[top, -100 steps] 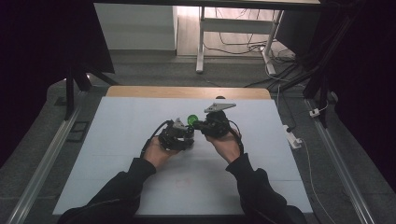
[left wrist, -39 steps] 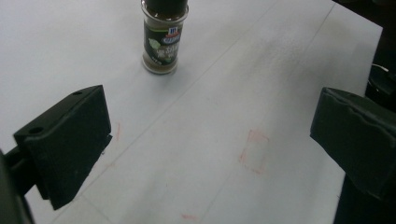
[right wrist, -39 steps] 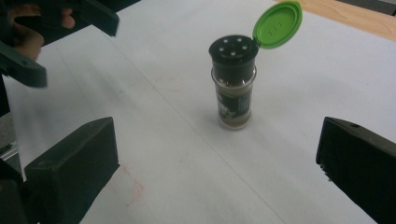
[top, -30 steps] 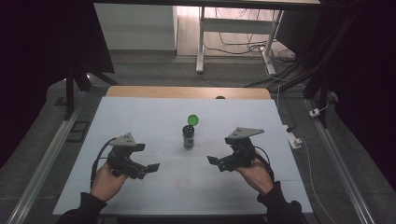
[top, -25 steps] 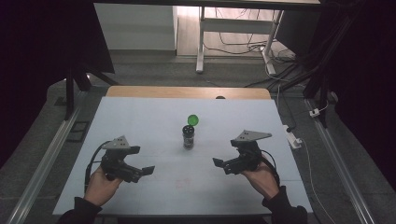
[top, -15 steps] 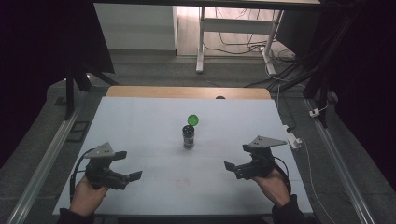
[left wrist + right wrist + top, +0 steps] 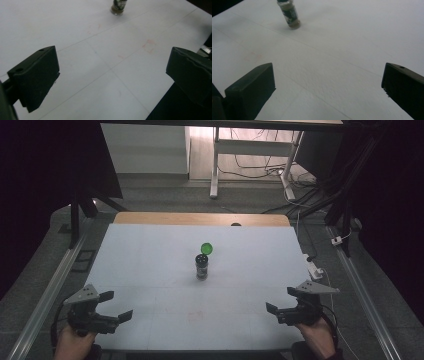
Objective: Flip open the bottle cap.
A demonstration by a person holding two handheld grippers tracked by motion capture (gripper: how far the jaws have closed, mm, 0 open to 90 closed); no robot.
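Observation:
A small dark bottle (image 7: 202, 266) stands upright and uncapped at the middle of the white table (image 7: 145, 270). Its round green cap (image 7: 207, 248) lies just behind it. My left gripper (image 7: 117, 305) is held open over the near left corner, far from the bottle, with nothing between its jaws. At the near right corner my right gripper (image 7: 281, 300) is open and empty too. The left gripper view has the bottle (image 7: 118, 6) at the top edge beyond the wide-apart jaws of that gripper (image 7: 112, 75). From the right gripper (image 7: 328, 87), the bottle (image 7: 290, 15) stands at the upper left.
A wooden strip (image 7: 200, 218) runs along the table's far edge. Metal rails (image 7: 47, 295) flank both sides. A white plug (image 7: 315, 268) lies off the right edge. Desk legs and cables (image 7: 250, 165) stand on the floor beyond.
Both grippers, earlier together at the bottle and cap, have let go and drawn back and apart to the near corners. Bottle and cap stay in the middle.

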